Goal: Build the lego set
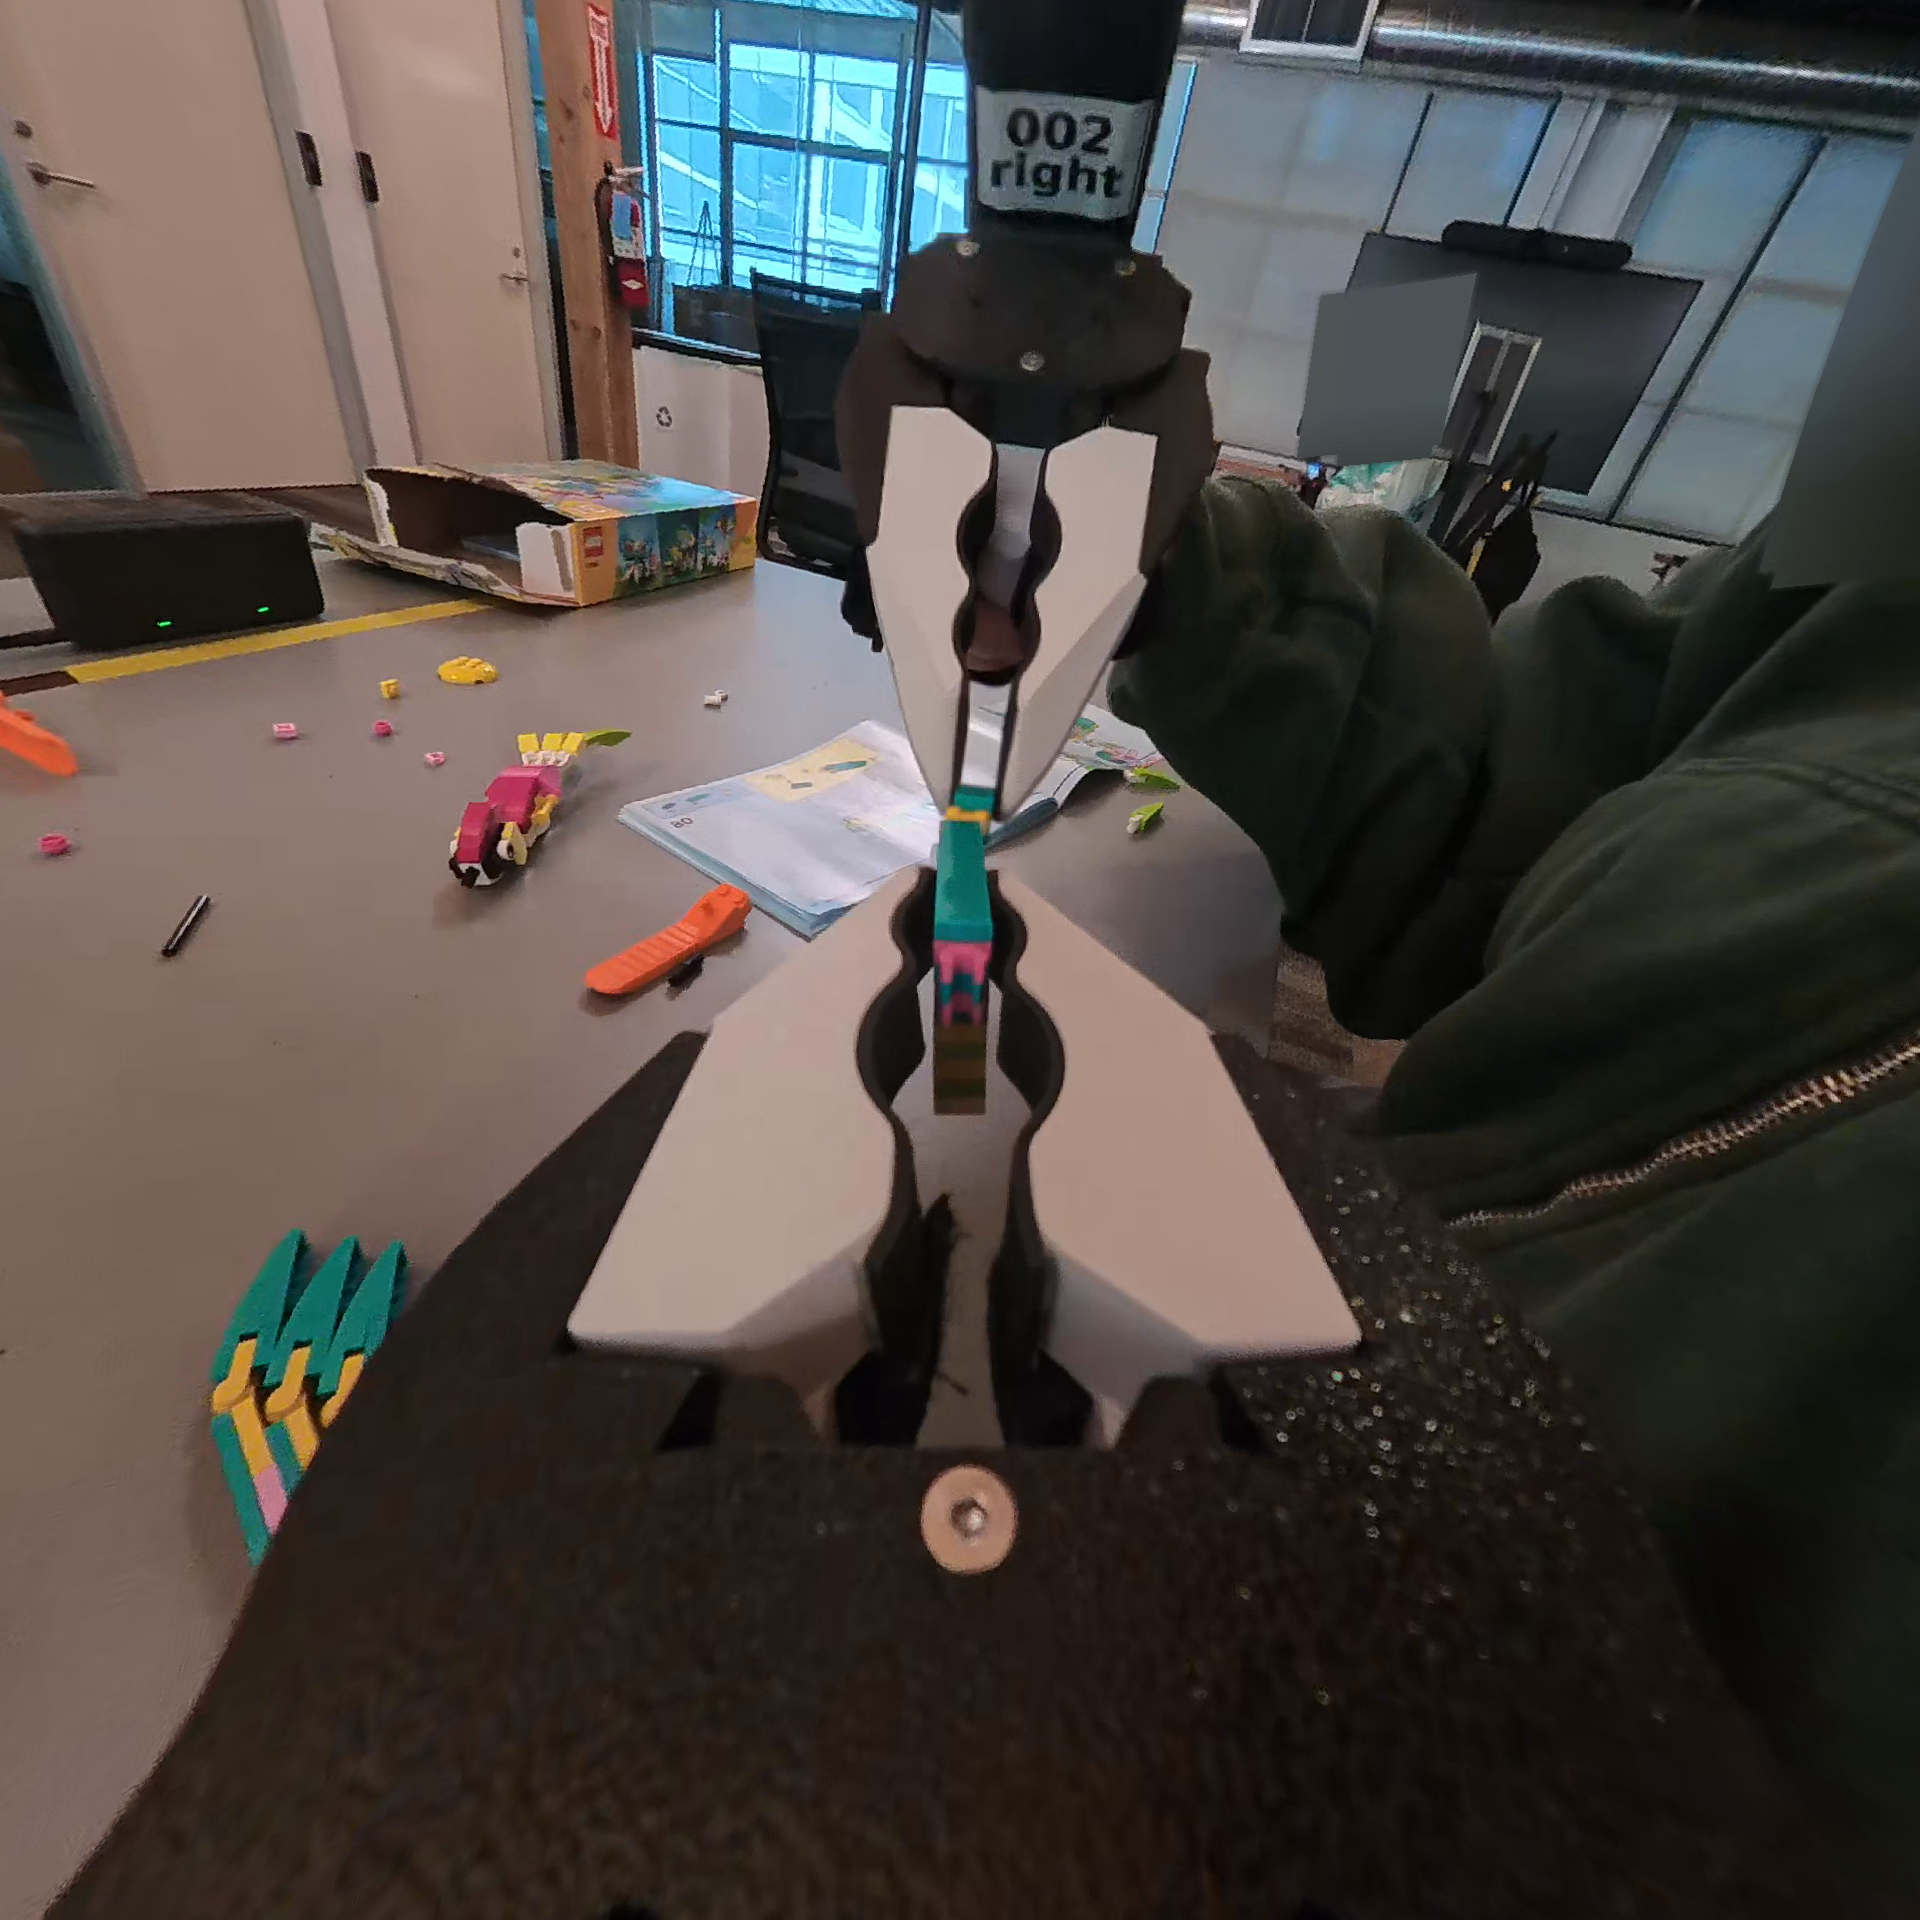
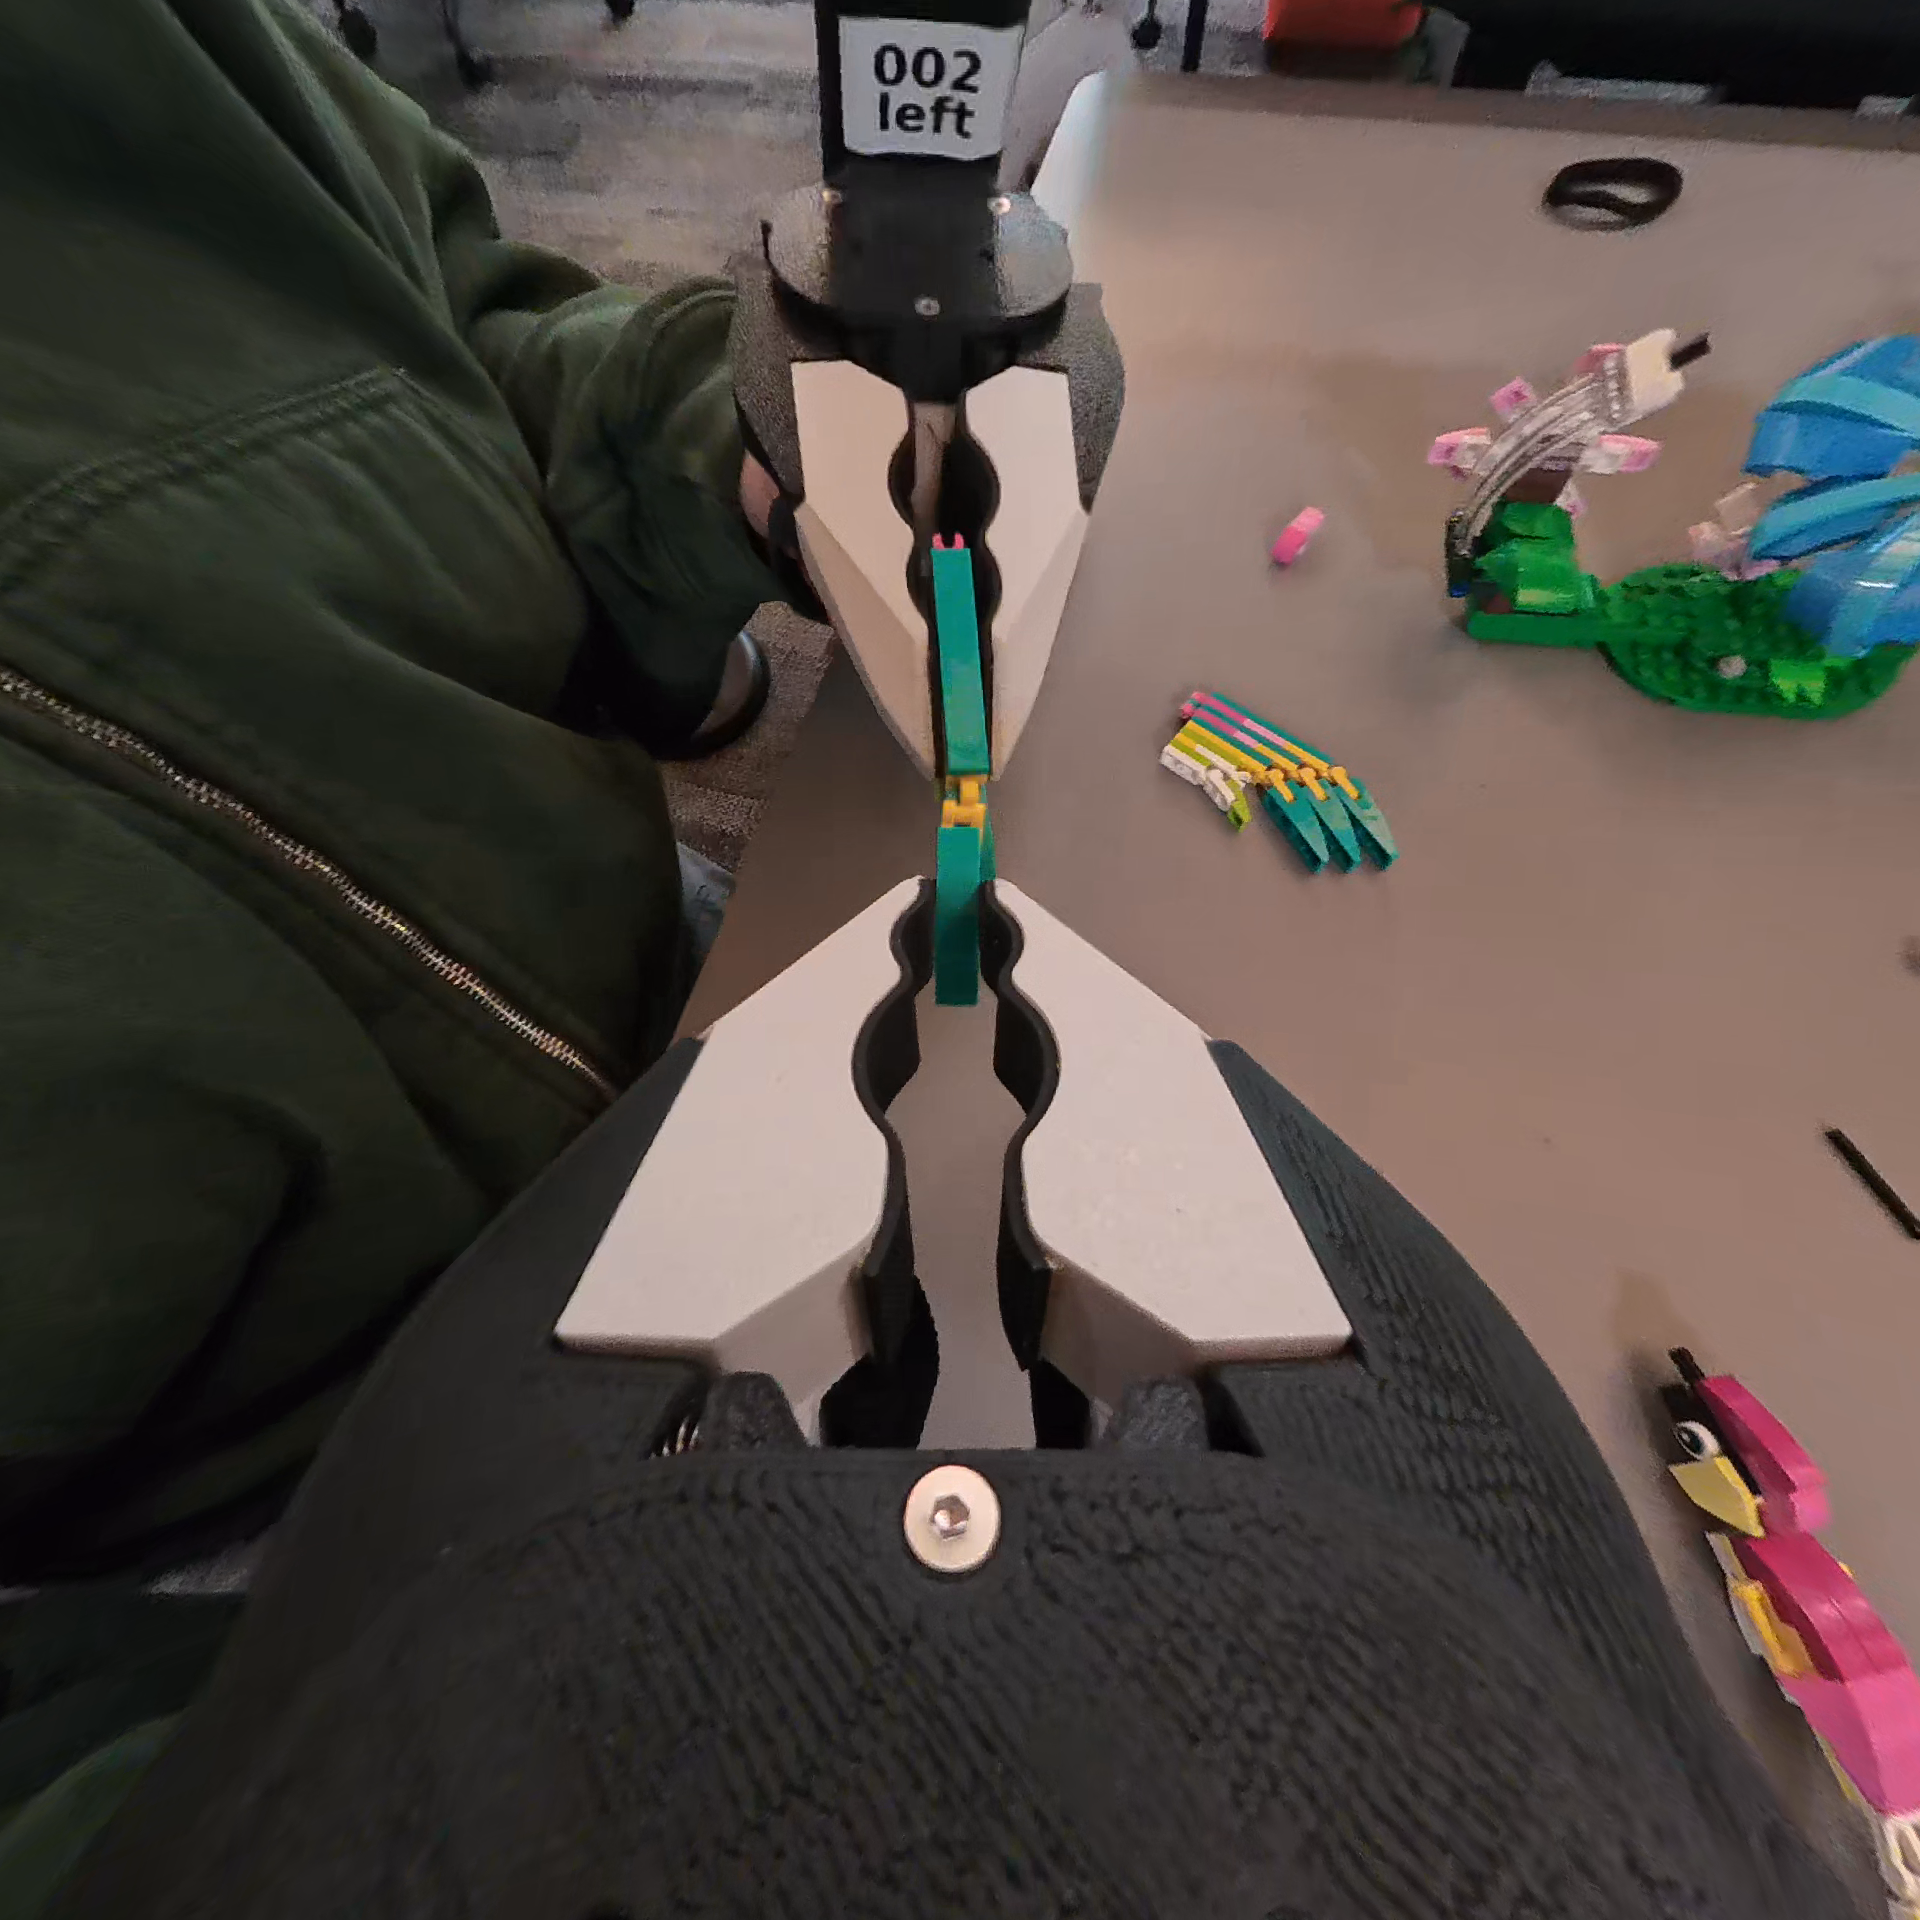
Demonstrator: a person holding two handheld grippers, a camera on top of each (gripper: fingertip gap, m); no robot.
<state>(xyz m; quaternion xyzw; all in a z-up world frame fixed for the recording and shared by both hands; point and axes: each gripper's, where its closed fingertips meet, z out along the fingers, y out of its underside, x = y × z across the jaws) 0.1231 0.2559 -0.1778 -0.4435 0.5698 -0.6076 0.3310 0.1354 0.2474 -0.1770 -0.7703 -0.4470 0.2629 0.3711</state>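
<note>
A hinged lego feather piece, teal with a yellow joint and a pink-and-green end, is held between both grippers above the table's near edge. In the left wrist view my left gripper (image 1: 961, 878) is shut on its striped teal, pink and green part (image 1: 961, 977). My right gripper (image 1: 975, 808) faces it, shut on the far teal tip. In the right wrist view my right gripper (image 2: 956, 885) is shut on the short teal tip (image 2: 956, 935). The left gripper (image 2: 961, 771) is shut on the long teal part (image 2: 958, 665). The yellow joint (image 2: 961, 810) shows between the tips.
A finished wing of several feathers (image 1: 301, 1351) (image 2: 1288, 774) lies on the grey table. A pink bird (image 1: 509, 810) (image 2: 1787, 1558), an open booklet (image 1: 800, 821), an orange separator (image 1: 665, 940), a torn box (image 1: 561, 530) and a green-and-blue plant model (image 2: 1714, 623) are around. A green-jacketed person sits close. The grippers are tip to tip, or close to it. Both grippers' tips are roughly 25 cm from the pink bird (image 2: 1787, 1558). It turns up in the left wrist view (image 1: 512, 807) as well.
</note>
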